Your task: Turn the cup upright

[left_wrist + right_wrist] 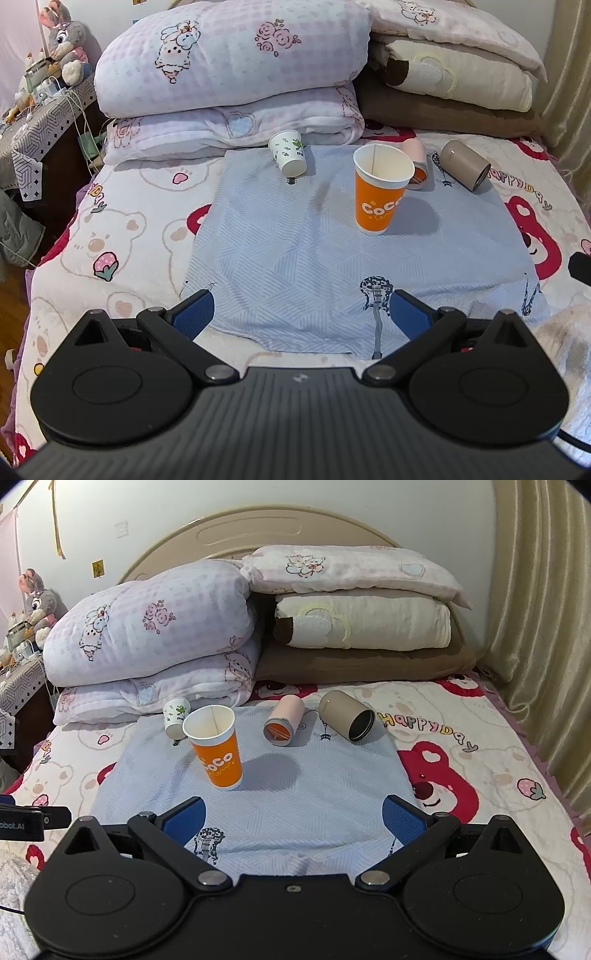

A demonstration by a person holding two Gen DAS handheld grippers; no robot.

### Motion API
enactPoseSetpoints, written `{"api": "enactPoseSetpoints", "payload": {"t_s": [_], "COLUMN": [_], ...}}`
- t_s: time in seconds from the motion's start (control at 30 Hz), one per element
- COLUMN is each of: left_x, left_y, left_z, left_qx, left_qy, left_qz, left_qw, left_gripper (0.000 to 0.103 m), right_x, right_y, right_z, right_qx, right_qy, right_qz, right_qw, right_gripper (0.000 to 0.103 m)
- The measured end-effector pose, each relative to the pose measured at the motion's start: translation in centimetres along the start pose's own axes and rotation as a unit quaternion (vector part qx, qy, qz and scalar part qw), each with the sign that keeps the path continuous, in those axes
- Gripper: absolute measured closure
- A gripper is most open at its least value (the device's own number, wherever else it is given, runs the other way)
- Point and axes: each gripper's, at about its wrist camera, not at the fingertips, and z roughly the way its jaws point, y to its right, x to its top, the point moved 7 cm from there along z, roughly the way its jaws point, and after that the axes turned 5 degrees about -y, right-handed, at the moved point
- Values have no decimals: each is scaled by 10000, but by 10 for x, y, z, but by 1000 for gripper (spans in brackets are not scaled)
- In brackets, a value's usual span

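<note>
The orange cup (380, 192) stands upright on the blue cloth (295, 258) spread over the bed (110, 240). Left gripper (301, 314) and right gripper (293, 821) fingers are spread wide, holding nothing.

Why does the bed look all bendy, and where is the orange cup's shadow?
Both wrist views are fisheye, so edges curve. In the left wrist view the orange cup casts a soft shadow to its right on the blue cloth; same in the right wrist view.
</note>
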Motion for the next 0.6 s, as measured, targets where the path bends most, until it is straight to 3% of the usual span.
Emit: {"api": "enactPoseSetpoints", "payload": {"t_s": [0.27,0.6], "left_x": [-1,-1], "left_y": [0,-1], "left_z": [-3,-4], "left_qx": [171,112], "left_qy": [137,93], "left_qz": [94,49], "left_qw": [9997,9999], "left_gripper": [0,0], "right_x": [0,0], "right_y": [-2,-1], "right_z": [-4,-4], "right_qx": [-10,-24], "right_qy": [63,45], "right_qz": [-77,-65], "right_qw": [9999,10000], "right_gripper": [0,0]}}
